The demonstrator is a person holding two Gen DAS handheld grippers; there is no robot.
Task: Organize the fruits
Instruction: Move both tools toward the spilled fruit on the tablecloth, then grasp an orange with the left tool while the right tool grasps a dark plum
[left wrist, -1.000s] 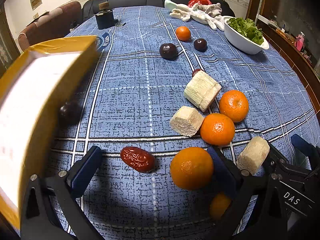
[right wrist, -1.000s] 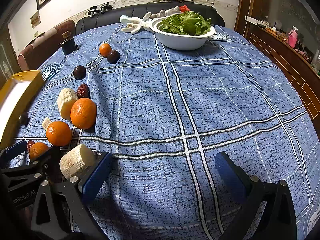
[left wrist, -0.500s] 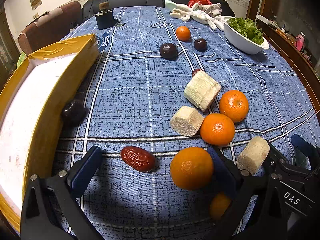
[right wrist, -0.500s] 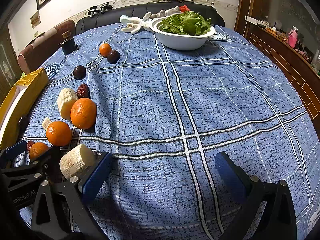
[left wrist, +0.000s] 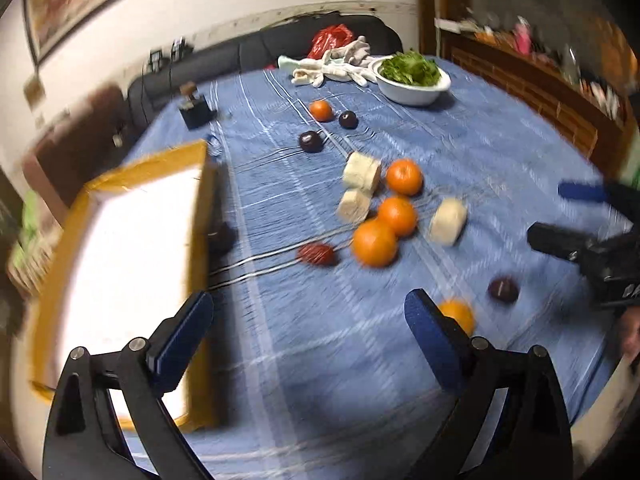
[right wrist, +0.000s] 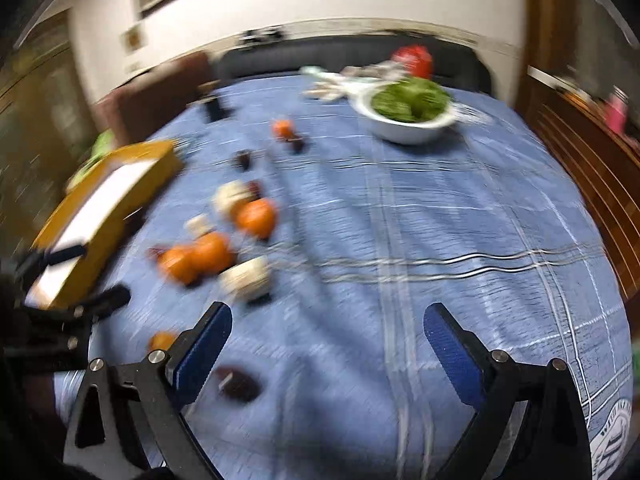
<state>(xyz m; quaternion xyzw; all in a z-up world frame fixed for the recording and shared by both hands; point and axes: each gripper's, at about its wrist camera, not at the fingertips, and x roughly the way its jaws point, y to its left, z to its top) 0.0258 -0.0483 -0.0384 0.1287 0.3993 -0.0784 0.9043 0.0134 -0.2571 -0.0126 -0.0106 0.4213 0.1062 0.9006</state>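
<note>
Several oranges (left wrist: 375, 242) lie mid-table on the blue cloth, mixed with pale cut chunks (left wrist: 362, 171), a red date (left wrist: 316, 254) and dark plums (left wrist: 311, 141). A small orange (left wrist: 456, 314) and a plum (left wrist: 503, 290) lie nearer me. My left gripper (left wrist: 308, 340) hovers above bare cloth, jaws wide but closing, nothing between them. My right gripper (right wrist: 328, 350) is likewise wide and closing on nothing; a plum (right wrist: 240, 384) lies just beside its left finger. Both views are blurred by motion.
A yellow box with a white inside (left wrist: 132, 248) sits at the left, a plum (left wrist: 222, 236) against its side. A white bowl of greens (right wrist: 408, 112), gloves (left wrist: 340, 66) and a dark small box (left wrist: 196, 112) stand at the far end. A wooden ledge runs along the right.
Both grippers have lifted and pulled back from the fruit, so more of the table shows. The yellow box, tilted up a second ago, now lies flat at the left.
</note>
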